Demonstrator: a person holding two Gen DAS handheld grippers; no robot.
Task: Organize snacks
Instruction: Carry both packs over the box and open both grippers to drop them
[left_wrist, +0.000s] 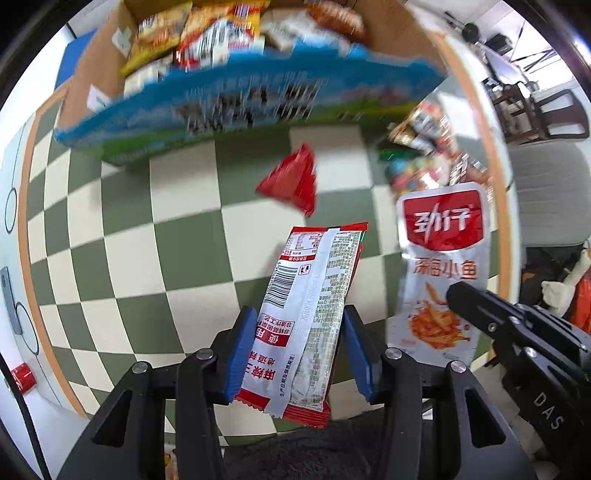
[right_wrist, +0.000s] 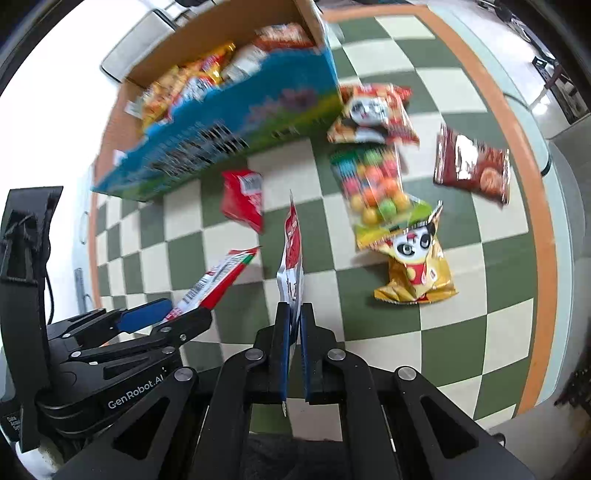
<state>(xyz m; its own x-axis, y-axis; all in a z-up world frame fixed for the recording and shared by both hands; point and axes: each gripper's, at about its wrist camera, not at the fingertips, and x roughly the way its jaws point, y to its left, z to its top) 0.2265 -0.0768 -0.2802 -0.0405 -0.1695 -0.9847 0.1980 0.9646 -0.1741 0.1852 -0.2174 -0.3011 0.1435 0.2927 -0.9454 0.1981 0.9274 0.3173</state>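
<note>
Both sets of fingers are clamped on thin packets: left fingers (left_wrist: 301, 354) pinch a red-and-white packet (left_wrist: 314, 295), right fingers (right_wrist: 294, 350) a fish-snack sachet (right_wrist: 291, 254); either could slip before reaching the box (right_wrist: 236, 129) ahead.

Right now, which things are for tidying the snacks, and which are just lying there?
For the job:
- left gripper holding a red packet
- right gripper holding a fish packet
- snack box
- red pouch, candy bag, panda bags, brown bag on the checked table

Just lying about:
- chair
- red button
</note>
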